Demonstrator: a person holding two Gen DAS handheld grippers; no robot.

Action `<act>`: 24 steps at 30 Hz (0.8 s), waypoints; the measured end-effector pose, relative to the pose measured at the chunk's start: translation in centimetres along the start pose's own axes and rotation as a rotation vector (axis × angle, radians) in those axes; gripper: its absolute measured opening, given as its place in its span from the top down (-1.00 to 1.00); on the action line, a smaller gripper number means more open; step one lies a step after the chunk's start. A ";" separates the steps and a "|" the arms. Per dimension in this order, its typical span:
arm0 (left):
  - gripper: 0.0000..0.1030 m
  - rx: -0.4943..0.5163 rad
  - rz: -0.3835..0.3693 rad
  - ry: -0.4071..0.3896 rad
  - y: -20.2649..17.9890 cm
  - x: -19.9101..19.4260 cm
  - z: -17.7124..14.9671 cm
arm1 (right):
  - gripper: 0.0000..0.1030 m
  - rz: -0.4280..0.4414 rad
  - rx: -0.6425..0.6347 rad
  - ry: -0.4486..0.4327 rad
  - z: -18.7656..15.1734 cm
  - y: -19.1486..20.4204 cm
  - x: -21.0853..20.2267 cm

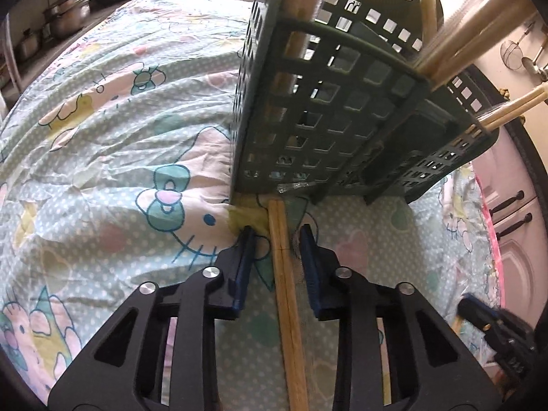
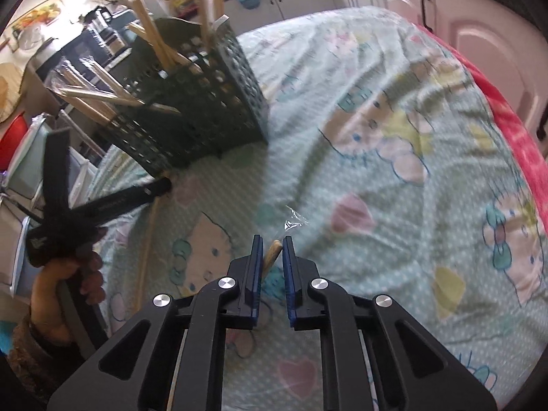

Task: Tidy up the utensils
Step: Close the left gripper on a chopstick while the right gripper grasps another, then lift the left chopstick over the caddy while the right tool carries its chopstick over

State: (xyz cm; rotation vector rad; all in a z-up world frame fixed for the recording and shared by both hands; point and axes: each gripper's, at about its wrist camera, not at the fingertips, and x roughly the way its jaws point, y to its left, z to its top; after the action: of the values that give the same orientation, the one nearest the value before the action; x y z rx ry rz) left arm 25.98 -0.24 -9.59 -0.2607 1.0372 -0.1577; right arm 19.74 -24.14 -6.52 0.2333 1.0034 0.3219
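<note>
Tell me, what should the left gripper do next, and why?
Probably close. The left gripper has its jaws open on either side of a pair of wooden chopsticks lying on the cloth, just before the green basket, which already holds others.

My left gripper [image 1: 279,239] has its jaws apart around a pair of wooden chopsticks [image 1: 286,287] lying on the cartoon-print cloth [image 1: 102,144], their far ends touching the green perforated basket [image 1: 328,116] holding more chopsticks.
</note>
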 end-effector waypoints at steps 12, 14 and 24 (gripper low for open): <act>0.92 -0.055 -0.081 0.003 3.0 -1.5 0.2 | 0.85 0.050 -0.160 -0.145 3.0 3.8 -3.7; 0.94 -0.054 -0.091 -0.015 3.5 -2.4 0.2 | 0.86 0.047 -0.192 -0.169 3.2 4.5 -4.3; 0.94 -0.031 -0.145 -0.163 3.1 -9.2 0.4 | 0.89 0.070 -0.292 -0.262 4.1 7.2 -7.4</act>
State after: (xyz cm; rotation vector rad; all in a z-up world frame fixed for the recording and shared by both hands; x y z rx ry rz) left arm 21.74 5.11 -2.61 -0.3712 0.8598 -0.2476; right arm 18.39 -20.32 3.84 0.0437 0.6806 0.4836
